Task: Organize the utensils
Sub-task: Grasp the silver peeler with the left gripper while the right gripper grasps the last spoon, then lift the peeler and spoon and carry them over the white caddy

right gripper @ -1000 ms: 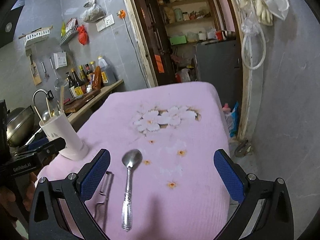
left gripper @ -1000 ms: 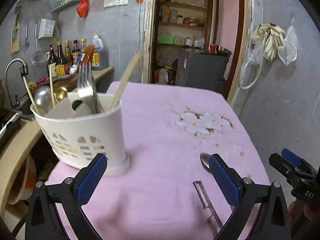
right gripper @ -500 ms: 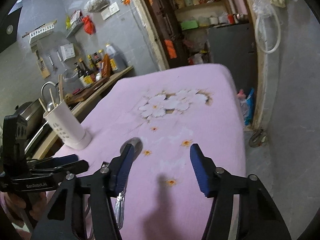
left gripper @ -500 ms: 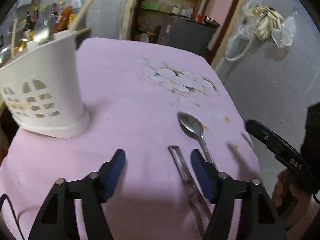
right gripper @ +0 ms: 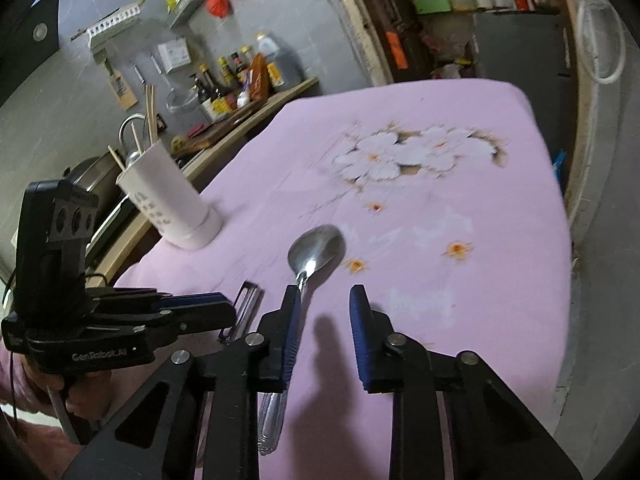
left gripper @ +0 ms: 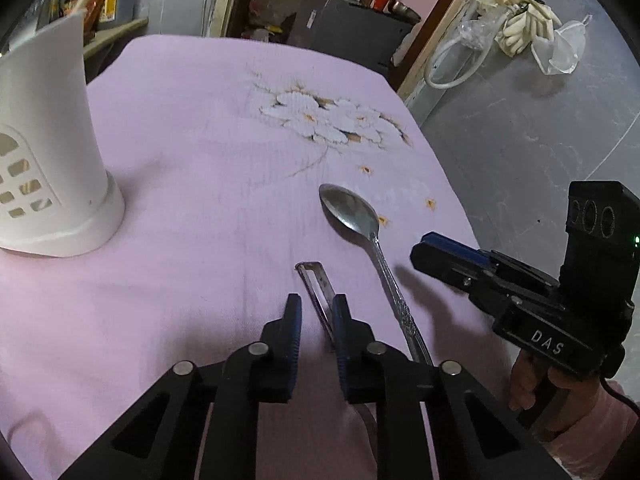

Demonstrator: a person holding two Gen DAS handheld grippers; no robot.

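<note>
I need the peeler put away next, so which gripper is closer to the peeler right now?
Left. The left gripper straddles the peeler, jaws narrowed around its handle. The right gripper sits at the spoon beside it, its left finger by the spoon's neck.

A shiny steel spoon (left gripper: 370,260) lay flat on the pink cloth, bowl up and pointing toward the printed flowers, patterned handle trailing back. Just beside it, not touching, a slim metal peeler (left gripper: 319,292) lay flat and nearly parallel. Well apart stood a white slotted plastic utensil holder (right gripper: 170,204), upright, with chopsticks poking out.
</note>
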